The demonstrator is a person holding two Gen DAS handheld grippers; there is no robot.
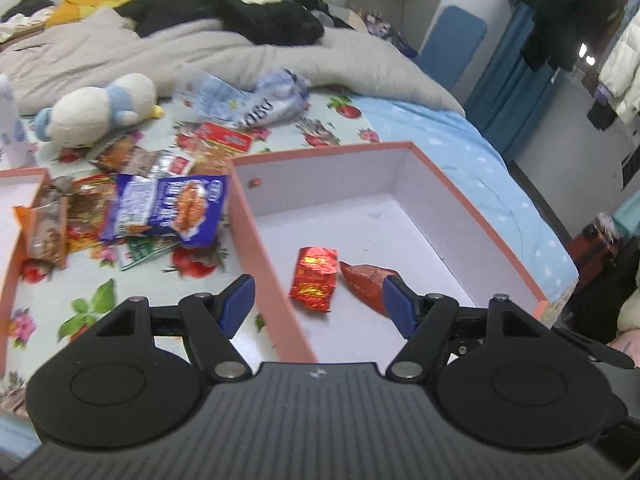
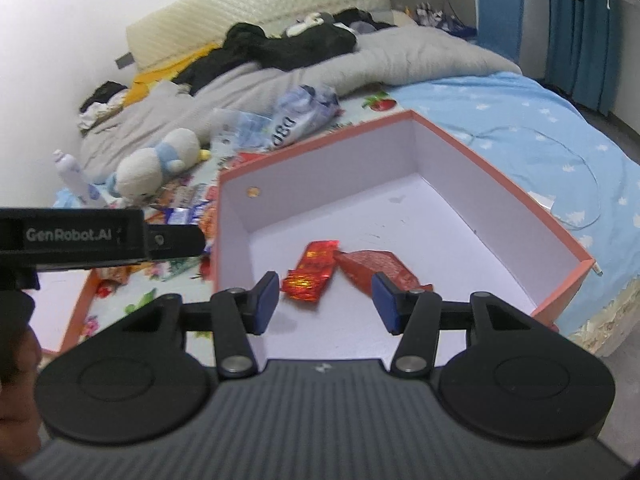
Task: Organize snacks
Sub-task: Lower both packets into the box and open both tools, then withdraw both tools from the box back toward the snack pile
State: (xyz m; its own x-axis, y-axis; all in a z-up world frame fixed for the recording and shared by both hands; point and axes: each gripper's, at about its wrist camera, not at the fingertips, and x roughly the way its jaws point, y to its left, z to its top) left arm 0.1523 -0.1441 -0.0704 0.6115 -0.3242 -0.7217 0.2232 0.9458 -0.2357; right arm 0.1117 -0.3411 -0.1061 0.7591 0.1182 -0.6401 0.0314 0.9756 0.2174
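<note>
A pink box (image 1: 472,208) with a white inside lies on the bed, and two red snack packets rest on its floor. One is a shiny red foil packet (image 1: 314,278) (image 2: 310,272), the other a darker red packet (image 1: 364,282) (image 2: 376,266) touching it on the right. My left gripper (image 1: 318,306) hovers open over the box's near left wall, nothing between its blue pads. My right gripper (image 2: 326,304) hangs open above the box (image 2: 500,184), just short of both packets. A pile of loose snacks, topped by a blue noodle packet (image 1: 172,208), lies left of the box.
A second pink box (image 1: 18,184) sits at the far left. Behind the pile are a plush toy (image 1: 100,108), crumpled plastic bags (image 1: 276,96), a spray bottle (image 2: 74,178) and a grey duvet (image 1: 200,48). The bed's edge (image 2: 608,320) drops off at the right.
</note>
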